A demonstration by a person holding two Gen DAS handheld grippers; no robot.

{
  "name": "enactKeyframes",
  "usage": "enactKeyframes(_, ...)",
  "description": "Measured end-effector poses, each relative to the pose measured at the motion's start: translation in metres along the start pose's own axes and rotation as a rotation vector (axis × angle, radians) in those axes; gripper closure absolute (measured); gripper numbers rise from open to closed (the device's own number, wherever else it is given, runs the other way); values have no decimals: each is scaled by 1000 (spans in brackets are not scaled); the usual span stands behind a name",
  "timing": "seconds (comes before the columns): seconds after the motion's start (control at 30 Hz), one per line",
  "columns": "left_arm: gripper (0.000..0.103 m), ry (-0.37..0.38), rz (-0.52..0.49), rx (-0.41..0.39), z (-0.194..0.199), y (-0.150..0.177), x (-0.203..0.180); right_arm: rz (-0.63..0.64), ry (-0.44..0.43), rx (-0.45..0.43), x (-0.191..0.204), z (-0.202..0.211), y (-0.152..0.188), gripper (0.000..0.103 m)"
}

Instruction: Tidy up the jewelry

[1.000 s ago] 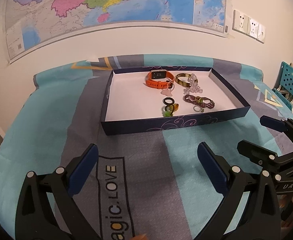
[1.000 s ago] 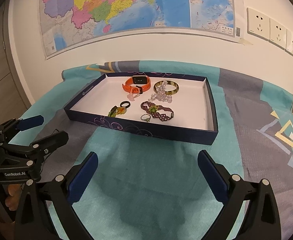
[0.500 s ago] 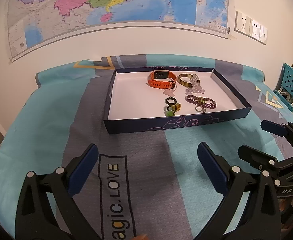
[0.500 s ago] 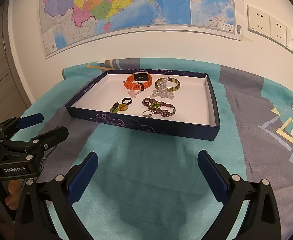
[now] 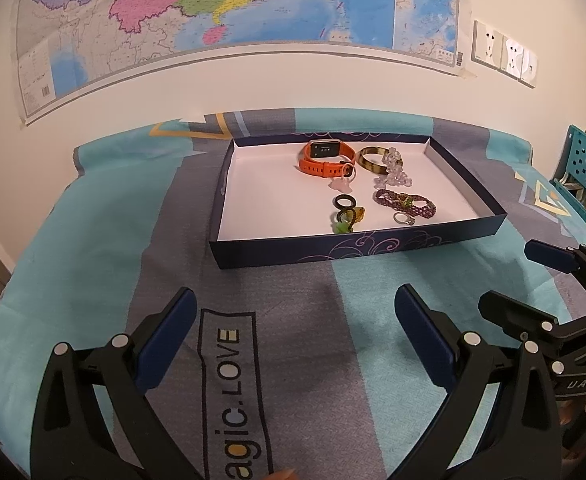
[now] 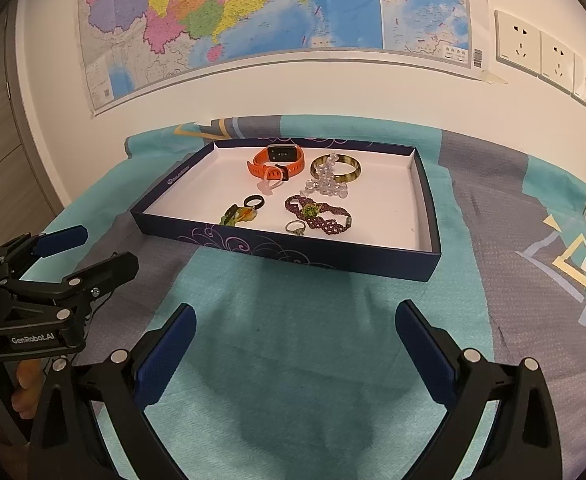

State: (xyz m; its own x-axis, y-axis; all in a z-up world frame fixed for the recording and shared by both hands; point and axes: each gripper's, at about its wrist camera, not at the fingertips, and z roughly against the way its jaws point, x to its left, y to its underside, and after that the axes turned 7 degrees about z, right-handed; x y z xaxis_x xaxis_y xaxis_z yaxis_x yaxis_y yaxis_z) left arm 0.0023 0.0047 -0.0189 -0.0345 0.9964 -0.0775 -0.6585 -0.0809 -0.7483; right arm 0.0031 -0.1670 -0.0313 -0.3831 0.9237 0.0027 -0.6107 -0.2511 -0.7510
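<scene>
All pieces: every item in view is gathered inside the shallow dark-blue box [image 6: 425, 240], set on the cloth-covered tabletop [image 6: 293, 340] — none is seen loose on the cloth.
Far row: orange watch [image 6: 277, 160], amber bangle [image 6: 343, 168], clear bead string [image 6: 327, 188].
Near row: black ring [image 6: 253, 201], purple beaded bracelet [image 6: 319, 216], silver ring [image 6: 295, 227], green-and-yellow trinket [image 6: 239, 215].
Left claw [image 5: 295, 334]: spread wide, nothing held, well short of the box.
Right claw [image 6: 293, 344]: likewise wide apart and empty.
Progress: either sorting is finished, or regrouping within the box is pending — it cannot be settled.
</scene>
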Motion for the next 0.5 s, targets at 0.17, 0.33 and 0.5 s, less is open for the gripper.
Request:
enactKeyframes(0.17,6,-3,6,13,-3,-1,1,-1,1,0,0,1,0,7)
enactKeyframes(0.33,6,-8,3,17,-5,-1,0,-2,2,-2,-1,1,-2,7)
enactKeyframes(0.5,6,-9,4,18,-5,-1,1,-4,2,1,-1,0,-2,7)
